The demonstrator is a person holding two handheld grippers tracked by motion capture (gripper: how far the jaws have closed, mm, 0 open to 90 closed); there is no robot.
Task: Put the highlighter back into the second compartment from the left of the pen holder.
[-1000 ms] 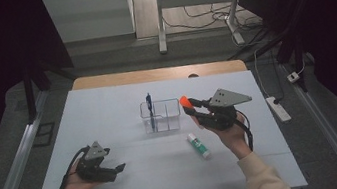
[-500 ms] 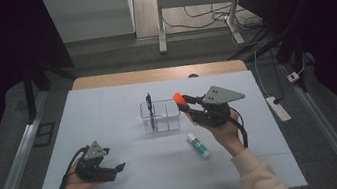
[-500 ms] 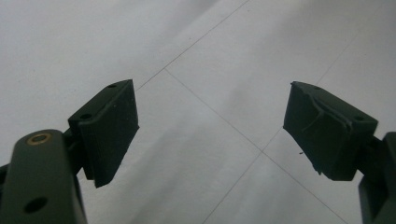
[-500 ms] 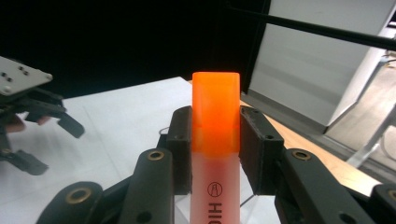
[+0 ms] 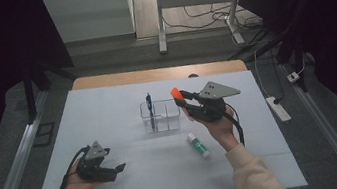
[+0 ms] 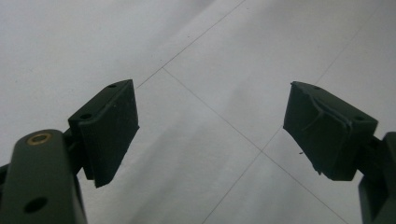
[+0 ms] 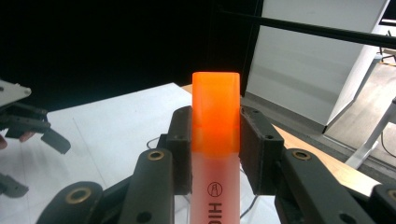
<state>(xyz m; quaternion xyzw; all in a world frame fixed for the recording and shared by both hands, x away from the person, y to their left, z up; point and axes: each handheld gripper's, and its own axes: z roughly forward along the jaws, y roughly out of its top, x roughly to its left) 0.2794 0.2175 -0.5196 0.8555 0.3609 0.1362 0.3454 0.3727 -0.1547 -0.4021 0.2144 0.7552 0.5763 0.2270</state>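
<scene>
Right hand-held gripper (image 7: 215, 140) clamped on orange highlighter (image 7: 215, 140), lettering legible up close; left hand-held gripper (image 6: 210, 135) agape.

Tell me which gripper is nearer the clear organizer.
Right. The right gripper, holding an orange highlighter, hovers just beside the organizer. The left gripper rests open, well off toward the table's near left.

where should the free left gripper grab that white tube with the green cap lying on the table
Judging by its pose, grip the white tube across the middle of its body, coming straight down from above. It lies flat on the table, apart from the clear organizer, so both long sides look free. The left gripper is open.
</scene>
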